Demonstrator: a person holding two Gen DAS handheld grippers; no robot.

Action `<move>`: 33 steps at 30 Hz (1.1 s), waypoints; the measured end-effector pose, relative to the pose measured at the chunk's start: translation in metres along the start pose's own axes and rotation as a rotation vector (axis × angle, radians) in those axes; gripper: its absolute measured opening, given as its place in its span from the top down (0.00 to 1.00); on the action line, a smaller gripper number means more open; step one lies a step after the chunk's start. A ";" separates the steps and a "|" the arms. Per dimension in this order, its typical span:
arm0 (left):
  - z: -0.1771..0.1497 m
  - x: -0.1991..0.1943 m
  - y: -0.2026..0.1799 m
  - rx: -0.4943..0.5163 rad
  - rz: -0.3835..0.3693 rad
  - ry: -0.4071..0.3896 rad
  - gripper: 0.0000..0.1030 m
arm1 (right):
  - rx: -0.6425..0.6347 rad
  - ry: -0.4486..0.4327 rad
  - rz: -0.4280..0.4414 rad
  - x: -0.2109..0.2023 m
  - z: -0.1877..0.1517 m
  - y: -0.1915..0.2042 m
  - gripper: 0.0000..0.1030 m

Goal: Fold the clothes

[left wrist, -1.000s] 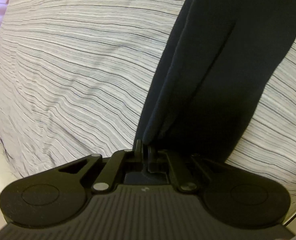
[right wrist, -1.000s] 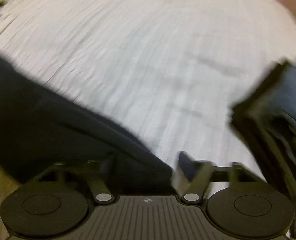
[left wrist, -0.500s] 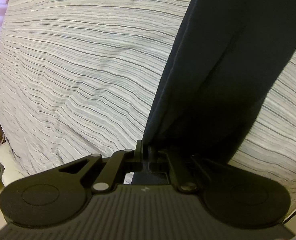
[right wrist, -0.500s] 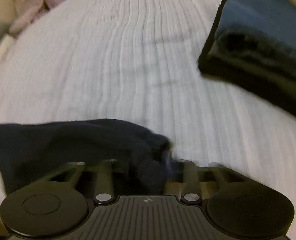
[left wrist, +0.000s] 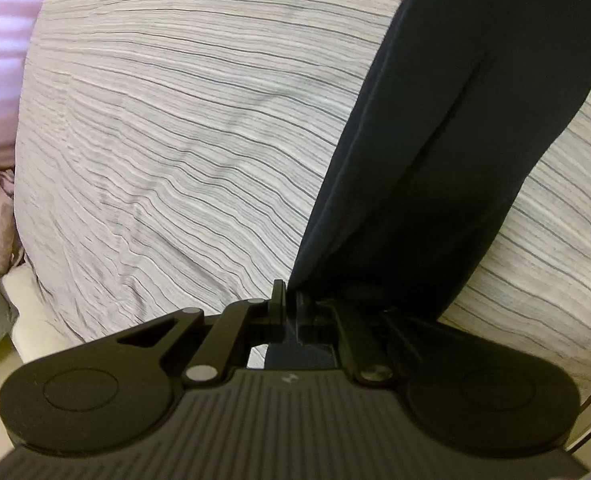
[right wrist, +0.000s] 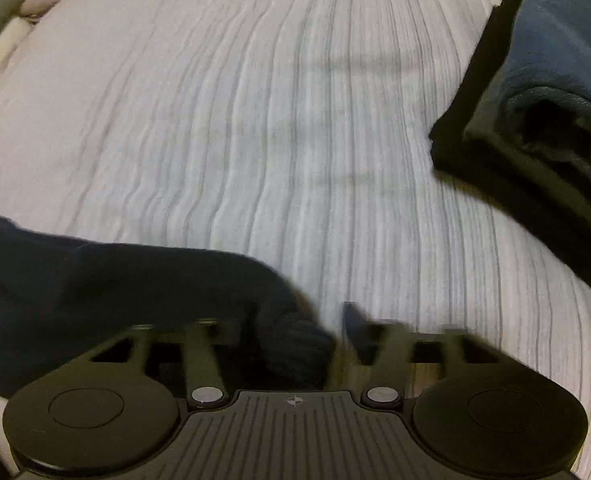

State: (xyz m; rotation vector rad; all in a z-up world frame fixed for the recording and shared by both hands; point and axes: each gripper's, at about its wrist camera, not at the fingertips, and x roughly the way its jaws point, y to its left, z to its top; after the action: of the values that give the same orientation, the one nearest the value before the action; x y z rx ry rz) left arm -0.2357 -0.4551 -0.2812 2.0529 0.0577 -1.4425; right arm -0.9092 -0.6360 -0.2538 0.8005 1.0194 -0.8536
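- My left gripper (left wrist: 291, 300) is pressed together, pinching the edge of the dark navy garment (left wrist: 447, 128); the cloth runs from the pinch up and away across the striped bedsheet (left wrist: 175, 120).
- My right gripper (right wrist: 323, 332) has just been opening; jaws spread now. The bunched end of the same garment (right wrist: 107, 288) sits between them against the left finger; the right finger (right wrist: 353, 320) is clear of it, over bare sheet.
- The garment trails off to the left in the right wrist view, lying on the sheet.
- Folded stack of dark and blue clothes (right wrist: 543, 92) sits upper right, well apart from the garment.
- Right view is motion-blurred near the fingers.
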 end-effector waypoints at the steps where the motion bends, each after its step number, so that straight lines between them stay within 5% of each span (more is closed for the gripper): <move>1: -0.003 0.001 0.001 -0.013 -0.003 -0.003 0.95 | 0.010 -0.038 -0.011 -0.010 -0.001 0.003 0.33; 7: -0.038 0.012 0.012 -0.113 -0.098 -0.057 0.96 | -0.026 -0.281 -0.166 -0.080 -0.020 0.068 0.32; 12: -0.076 0.038 0.039 -0.163 -0.114 -0.117 0.96 | -0.108 -0.349 -0.189 -0.098 -0.044 0.160 0.31; 20: -0.158 0.072 0.082 -0.218 -0.053 -0.187 0.89 | -0.146 -0.252 -0.093 -0.059 -0.072 0.325 0.31; 24: -0.193 0.042 0.065 -0.318 -0.164 -0.368 0.68 | -0.193 -0.194 0.007 -0.024 -0.077 0.406 0.31; 27: -0.194 0.031 0.024 -0.334 -0.269 -0.470 0.57 | -0.215 -0.159 0.072 0.000 -0.075 0.452 0.31; 30: -0.179 0.036 -0.018 -0.336 -0.311 -0.510 0.57 | -0.228 -0.134 0.107 0.018 -0.072 0.484 0.31; 32: -0.167 0.049 -0.030 -0.377 -0.279 -0.489 0.58 | -0.234 -0.124 0.113 0.026 -0.066 0.490 0.31; 33: -0.164 0.054 -0.029 -0.388 -0.261 -0.475 0.67 | -0.234 -0.119 0.112 0.028 -0.065 0.495 0.31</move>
State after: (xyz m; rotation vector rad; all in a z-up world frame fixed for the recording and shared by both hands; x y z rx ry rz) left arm -0.0876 -0.3647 -0.3065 1.3947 0.3888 -1.8752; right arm -0.4893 -0.3669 -0.2202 0.5955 0.9403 -0.6645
